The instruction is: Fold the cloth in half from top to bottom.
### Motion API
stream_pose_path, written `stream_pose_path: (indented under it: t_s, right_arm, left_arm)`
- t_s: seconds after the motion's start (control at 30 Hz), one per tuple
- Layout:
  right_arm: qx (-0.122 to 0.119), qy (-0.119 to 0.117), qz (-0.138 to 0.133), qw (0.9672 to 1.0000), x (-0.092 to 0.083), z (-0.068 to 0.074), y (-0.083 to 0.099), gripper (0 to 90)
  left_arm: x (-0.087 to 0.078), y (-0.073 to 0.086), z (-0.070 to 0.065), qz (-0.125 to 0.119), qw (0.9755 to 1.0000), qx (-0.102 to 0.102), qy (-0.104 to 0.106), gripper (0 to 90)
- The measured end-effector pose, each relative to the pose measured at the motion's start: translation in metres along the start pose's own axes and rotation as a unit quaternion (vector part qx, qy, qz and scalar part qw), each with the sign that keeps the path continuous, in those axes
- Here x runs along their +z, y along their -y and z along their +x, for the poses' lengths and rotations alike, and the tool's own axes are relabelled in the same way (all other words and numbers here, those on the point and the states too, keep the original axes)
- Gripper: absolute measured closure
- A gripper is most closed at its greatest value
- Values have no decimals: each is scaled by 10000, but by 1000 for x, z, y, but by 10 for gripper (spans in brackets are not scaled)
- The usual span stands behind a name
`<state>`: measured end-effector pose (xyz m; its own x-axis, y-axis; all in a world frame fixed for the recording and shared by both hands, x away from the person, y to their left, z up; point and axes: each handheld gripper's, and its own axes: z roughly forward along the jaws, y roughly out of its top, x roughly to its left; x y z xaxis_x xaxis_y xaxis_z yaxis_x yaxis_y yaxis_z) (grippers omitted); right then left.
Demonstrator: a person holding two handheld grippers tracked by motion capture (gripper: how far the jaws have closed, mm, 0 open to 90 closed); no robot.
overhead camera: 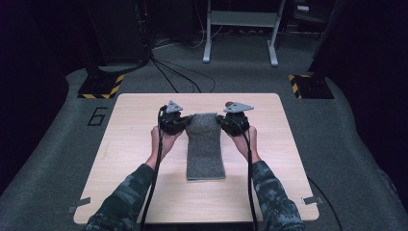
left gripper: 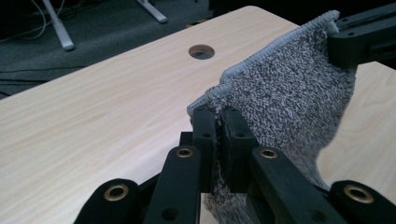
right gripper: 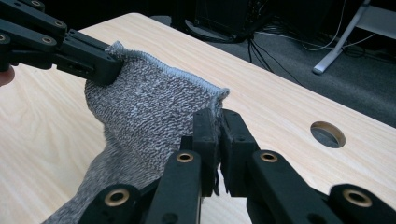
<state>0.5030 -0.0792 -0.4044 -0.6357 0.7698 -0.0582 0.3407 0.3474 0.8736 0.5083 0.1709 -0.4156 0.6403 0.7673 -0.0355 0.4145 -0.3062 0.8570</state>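
Between my left gripper [overhead camera: 179, 121] and right gripper [overhead camera: 226, 120] hangs the grey cloth [overhead camera: 205, 147]; each pinches a far corner tight above the worktop [overhead camera: 134, 144].

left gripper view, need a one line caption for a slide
Left gripper fingers shut on one corner of a grey knitted cloth, right gripper pinching the other, above a wooden table.

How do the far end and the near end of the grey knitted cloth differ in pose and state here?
The far end of the grey knitted cloth is lifted off the light wooden table; the near end lies flat on it. The far end is pinched at its corners by the left gripper and right gripper; the near end is untouched. Both show the same speckled grey knit.
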Motion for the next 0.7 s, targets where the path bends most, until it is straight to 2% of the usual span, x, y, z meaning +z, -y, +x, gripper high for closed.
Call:
stream_pose_path:
  t_s: [0.37,0.53,0.7]
  right_arm:
    - [-42,-134,44,9999,-7,10,19,857]
    - [56,-274,86,9996,-11,15,30,857]
    - [-30,-316,171,9994,-14,22,43,857]
  left_arm:
    - [-6,15,-8,111,9998,12,162,849]
    - [-9,28,-13,203,9995,8,240,842]
    - [-12,40,-18,266,9992,18,307,841]
